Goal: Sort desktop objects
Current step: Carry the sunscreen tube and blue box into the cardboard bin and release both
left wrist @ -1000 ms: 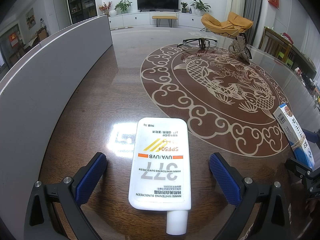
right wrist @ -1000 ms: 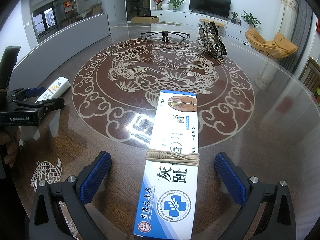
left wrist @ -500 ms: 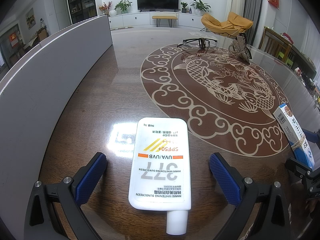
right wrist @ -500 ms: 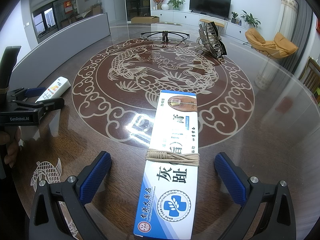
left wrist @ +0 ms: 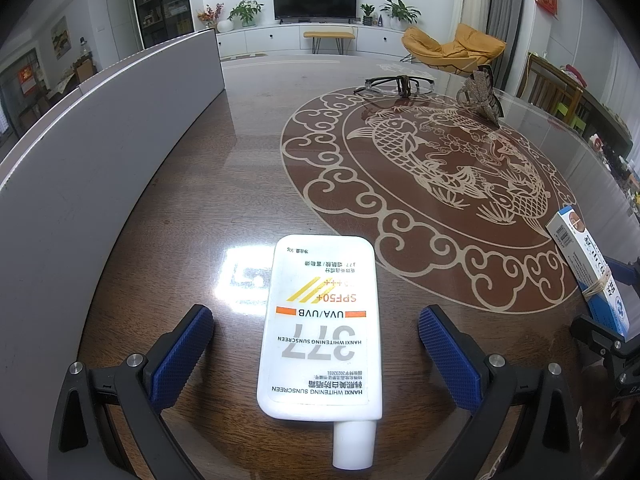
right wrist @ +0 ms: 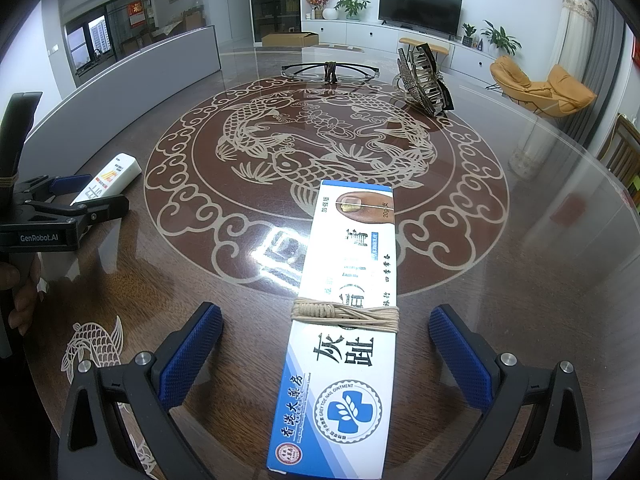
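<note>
On the glossy wooden table (left wrist: 248,168), both tongs gape empty: left gripper (left wrist: 316,344) astride the flat white plastic sunscreen bottle (left wrist: 320,328), right gripper (right wrist: 326,348) astride the blue-white cardboard ointment box (right wrist: 344,320); closing off-centre likely skids either across the slick surface.

My table (left wrist: 192,208), dark glossy wood with carp medallion. On it: sunscreen bottle (left wrist: 320,332), flat; ointment box (right wrist: 344,320), string-tied, flat; eyeglasses (right wrist: 330,70); hair claw clip (right wrist: 424,80); grey partition (left wrist: 88,168) along one edge.
</note>
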A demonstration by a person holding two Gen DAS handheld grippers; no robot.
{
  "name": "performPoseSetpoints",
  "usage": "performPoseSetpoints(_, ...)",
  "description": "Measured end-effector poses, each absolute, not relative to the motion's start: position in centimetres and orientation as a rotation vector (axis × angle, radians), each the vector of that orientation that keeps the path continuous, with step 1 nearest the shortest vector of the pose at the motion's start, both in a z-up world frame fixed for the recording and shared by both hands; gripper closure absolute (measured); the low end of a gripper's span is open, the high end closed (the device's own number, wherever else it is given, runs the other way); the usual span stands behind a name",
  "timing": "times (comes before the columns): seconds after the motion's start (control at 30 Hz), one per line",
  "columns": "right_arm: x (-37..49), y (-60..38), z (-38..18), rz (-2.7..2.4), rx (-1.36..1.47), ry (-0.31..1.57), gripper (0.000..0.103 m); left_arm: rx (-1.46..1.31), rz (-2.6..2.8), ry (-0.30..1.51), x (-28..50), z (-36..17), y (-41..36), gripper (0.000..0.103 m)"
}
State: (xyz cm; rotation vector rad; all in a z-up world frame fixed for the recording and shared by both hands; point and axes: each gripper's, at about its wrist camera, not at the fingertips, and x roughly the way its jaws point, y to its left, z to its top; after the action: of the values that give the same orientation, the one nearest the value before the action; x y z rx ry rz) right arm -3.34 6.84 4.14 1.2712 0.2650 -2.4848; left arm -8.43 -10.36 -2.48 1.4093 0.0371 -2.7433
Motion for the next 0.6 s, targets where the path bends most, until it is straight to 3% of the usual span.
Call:
performPoseSetpoints(0.07,-3.4,6.8,4.1,-2.485,1.271,0.265,0.000,1.393,-2.778,0.019,-8.2,-2.3,-10.1,0.017)
performPoseSetpoints(0.13,-3.5,6.8,4.1,-2.482,1.275,0.266,0.000,1.376,-2.833,-0.028,-7.8,-1.9,-9.5,0.052)
performPoseSetpoints(0.23,-3.9,6.4,4.8,-2.376,1.394,0.316,0.001,1.384,-2.870,-0.049,-7.3,-1.8,-9.3,0.052)
performPoseSetpoints(0.33,-4.9,6.3,5.8,-2.312,1.462,0.350,0.022,1.396,-2.890,-0.020,-7.2,-1.7,-9.6,0.052)
performPoseSetpoints(0.4,-5.8,6.4,6.0,-2.285,1.504,0.354,0.030,1.404,-2.905,0.032,-7.0,-1.7,-10.0,0.052)
performPoseSetpoints(0.47,-6.3,6.6,6.4,-2.287,1.516,0.360,0.059,1.411,-2.912,0.090,-6.8,-1.5,-10.4,0.052)
performPoseSetpoints(0.6,-6.6,7.1,6.8,-2.278,1.590,0.381,0.061,1.375,-2.941,0.146,-5.9,-0.6,-10.8,0.052)
